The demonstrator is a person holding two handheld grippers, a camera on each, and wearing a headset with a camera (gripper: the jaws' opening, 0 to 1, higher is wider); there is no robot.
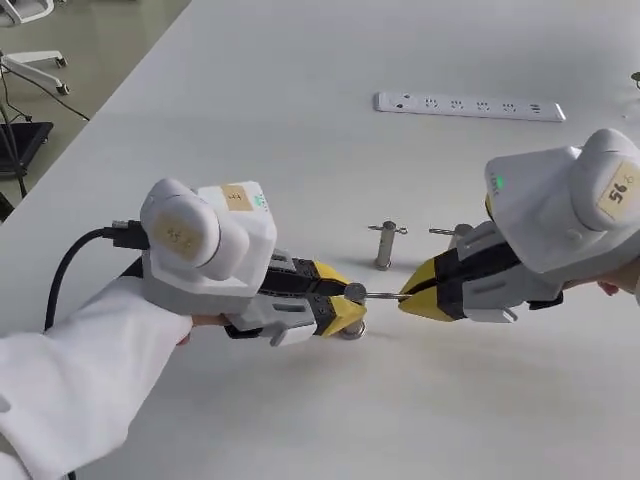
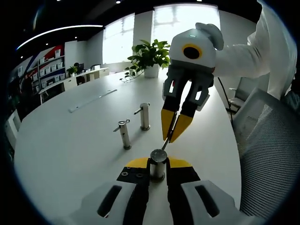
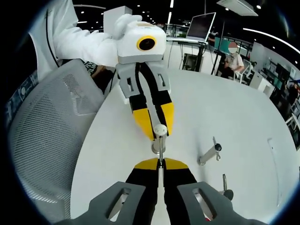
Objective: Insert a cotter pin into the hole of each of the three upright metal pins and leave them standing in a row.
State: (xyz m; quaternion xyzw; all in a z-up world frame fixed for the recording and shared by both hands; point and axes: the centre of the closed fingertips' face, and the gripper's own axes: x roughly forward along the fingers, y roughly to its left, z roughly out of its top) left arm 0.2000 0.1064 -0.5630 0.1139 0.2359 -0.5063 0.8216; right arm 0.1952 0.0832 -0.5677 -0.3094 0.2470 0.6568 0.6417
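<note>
Tabletop (image 1: pixel 300 150), lower centre: my left gripper (image 1: pixel 350 310) clamped the last metal pin (image 1: pixel 354 293); my right gripper (image 1: pixel 408 297) pinched the cotter pin (image 1: pixel 382 296), awaiting hole alignment.

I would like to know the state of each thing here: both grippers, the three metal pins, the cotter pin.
Left gripper: shut on held pin.
Held pin: upright, gripped below its head.
Right gripper: shut on cotter pin.
Cotter pin: tip at held pin's head; inserted or not, cannot tell.
Near pin: standing, already cottered.
Far pin: standing, already cottered.
</note>
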